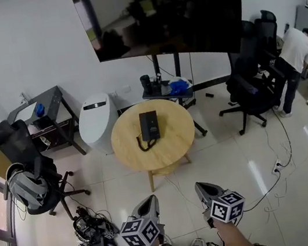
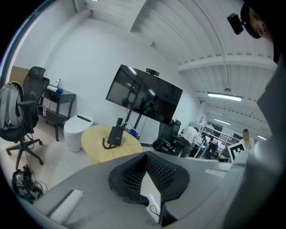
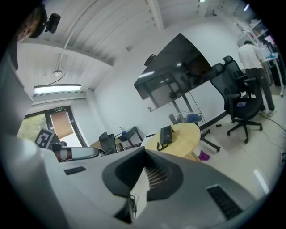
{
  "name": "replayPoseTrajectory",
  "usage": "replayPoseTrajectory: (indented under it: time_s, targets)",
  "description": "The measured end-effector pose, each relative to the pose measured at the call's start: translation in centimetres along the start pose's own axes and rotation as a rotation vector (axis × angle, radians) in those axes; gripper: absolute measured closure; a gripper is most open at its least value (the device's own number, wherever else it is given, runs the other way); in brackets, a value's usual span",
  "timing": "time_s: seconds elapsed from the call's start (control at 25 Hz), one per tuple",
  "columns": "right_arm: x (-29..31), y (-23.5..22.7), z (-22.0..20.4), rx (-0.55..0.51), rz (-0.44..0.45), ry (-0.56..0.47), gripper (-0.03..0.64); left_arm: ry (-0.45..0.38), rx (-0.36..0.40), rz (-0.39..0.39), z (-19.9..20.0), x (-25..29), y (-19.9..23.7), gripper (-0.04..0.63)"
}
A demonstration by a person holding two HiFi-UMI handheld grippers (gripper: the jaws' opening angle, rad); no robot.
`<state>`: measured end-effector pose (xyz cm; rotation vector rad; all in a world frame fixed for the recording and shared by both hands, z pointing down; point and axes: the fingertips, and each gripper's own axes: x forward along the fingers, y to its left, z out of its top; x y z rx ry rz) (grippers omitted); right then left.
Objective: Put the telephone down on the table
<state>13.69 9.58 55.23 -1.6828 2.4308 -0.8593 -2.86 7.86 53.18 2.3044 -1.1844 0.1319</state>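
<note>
A black telephone [image 1: 149, 126] with a coiled cord lies flat on the round wooden table [image 1: 173, 145] in the middle of the room. It also shows far ahead in the left gripper view [image 2: 115, 134] and the right gripper view [image 3: 166, 133]. My left gripper [image 1: 150, 200] and right gripper [image 1: 203, 187] hang side by side over the floor, well short of the table and pointing toward it. Both have their jaws together with nothing between them, as the left gripper [image 2: 146, 154] and right gripper [image 3: 144, 150] show in their own views.
A large dark screen [image 1: 164, 11] on a stand rises behind the table, with a low shelf [image 1: 166, 91] under it. A white toilet [image 1: 97, 120] stands left of the table. An office chair with a backpack [image 1: 29, 182] and floor cables [image 1: 94, 233] are at left. More chairs [image 1: 251, 87] and a person [image 1: 295, 56] are at right.
</note>
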Motion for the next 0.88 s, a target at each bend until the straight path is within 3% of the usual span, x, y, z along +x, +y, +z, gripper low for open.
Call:
replayPoseTrajectory:
  time_s: [0.28, 0.88]
  targets:
    - [1.2, 2.7, 1.1, -0.059, -0.003, -0.002, 0.612, -0.029, -0.015, -0.031, 1.7, 0.2, 1.4, 0.607]
    - [4.1, 5.4, 1.5, -0.076, -0.061, -0.025, 0.612, -0.030, -0.027, -0.105, 4.2, 0.5, 4.7, 0.609]
